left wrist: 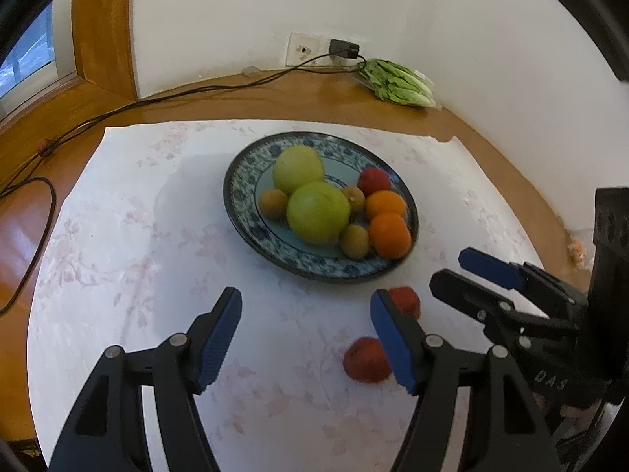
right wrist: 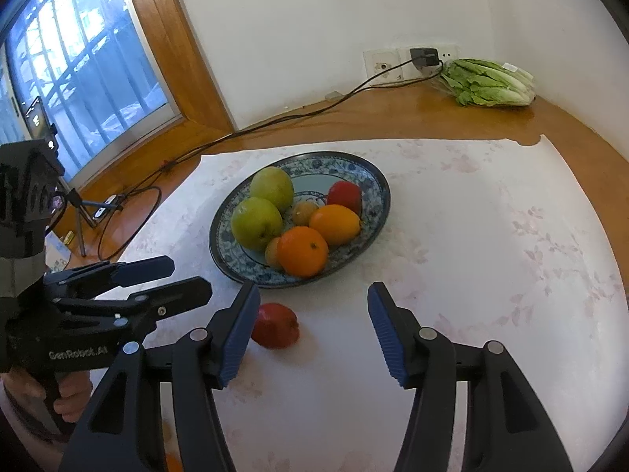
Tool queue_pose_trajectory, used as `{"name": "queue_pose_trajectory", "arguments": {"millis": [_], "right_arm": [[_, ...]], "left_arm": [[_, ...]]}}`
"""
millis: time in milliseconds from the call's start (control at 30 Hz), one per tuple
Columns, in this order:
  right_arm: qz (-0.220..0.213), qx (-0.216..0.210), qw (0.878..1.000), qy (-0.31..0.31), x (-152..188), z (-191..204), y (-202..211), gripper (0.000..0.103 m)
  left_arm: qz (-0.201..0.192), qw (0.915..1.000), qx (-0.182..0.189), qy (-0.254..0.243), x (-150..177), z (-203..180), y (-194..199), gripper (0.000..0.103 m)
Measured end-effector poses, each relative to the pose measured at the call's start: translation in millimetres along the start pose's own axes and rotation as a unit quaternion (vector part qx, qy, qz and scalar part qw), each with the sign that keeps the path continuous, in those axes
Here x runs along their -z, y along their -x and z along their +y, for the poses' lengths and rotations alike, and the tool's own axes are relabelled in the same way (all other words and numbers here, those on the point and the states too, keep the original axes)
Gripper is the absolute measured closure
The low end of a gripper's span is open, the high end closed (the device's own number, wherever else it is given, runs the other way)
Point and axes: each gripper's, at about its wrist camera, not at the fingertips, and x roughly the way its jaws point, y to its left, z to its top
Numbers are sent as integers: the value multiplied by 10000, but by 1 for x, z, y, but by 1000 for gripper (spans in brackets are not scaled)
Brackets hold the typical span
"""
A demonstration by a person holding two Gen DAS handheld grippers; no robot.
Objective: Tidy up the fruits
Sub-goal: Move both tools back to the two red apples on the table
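Beyond the jaws of both grippers, a patterned plate (left wrist: 236,192) on the counter (left wrist: 118,236) was already loaded with two green apples, oranges and small brown fruits. Two red fruits (left wrist: 366,360) were left loose on the cloth, just beside the jaws. The left gripper (left wrist: 306,334) and right gripper (right wrist: 314,330) were held wide open, gripping nothing.

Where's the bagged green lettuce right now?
The bagged green lettuce lies on the wooden counter in the far right corner, beside the wall socket, beyond the white cloth.
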Motion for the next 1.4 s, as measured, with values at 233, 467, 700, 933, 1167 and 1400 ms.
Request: {"name": "queue_pose_trajectory", "arguments": {"millis": [233, 467, 700, 933, 1167, 1400], "right_arm": [[85, 52, 9999, -39, 6, -5, 3, 39], [134, 146, 9997, -117, 10, -13, 5, 39], [153, 172, 9995, -217, 13, -18, 5, 39], [162, 152, 9994, -260, 14, -19, 4, 39], [208, 120, 9993, -296, 16, -19, 2, 39], [211, -23, 9994, -274, 16, -16, 3, 39]], "left_arm": [[172, 9998, 99, -46, 14, -11, -4, 31], [293, 9994, 118, -145, 22, -20, -10, 31], [265, 9993, 77, -250, 24, -28, -12, 32], [332, 9987, 125, -362, 28, -34, -16, 42], [365, 9981, 229, -445, 31, -38, -20, 63], [316, 9984, 321, -343, 30, -33, -17, 69]]}}
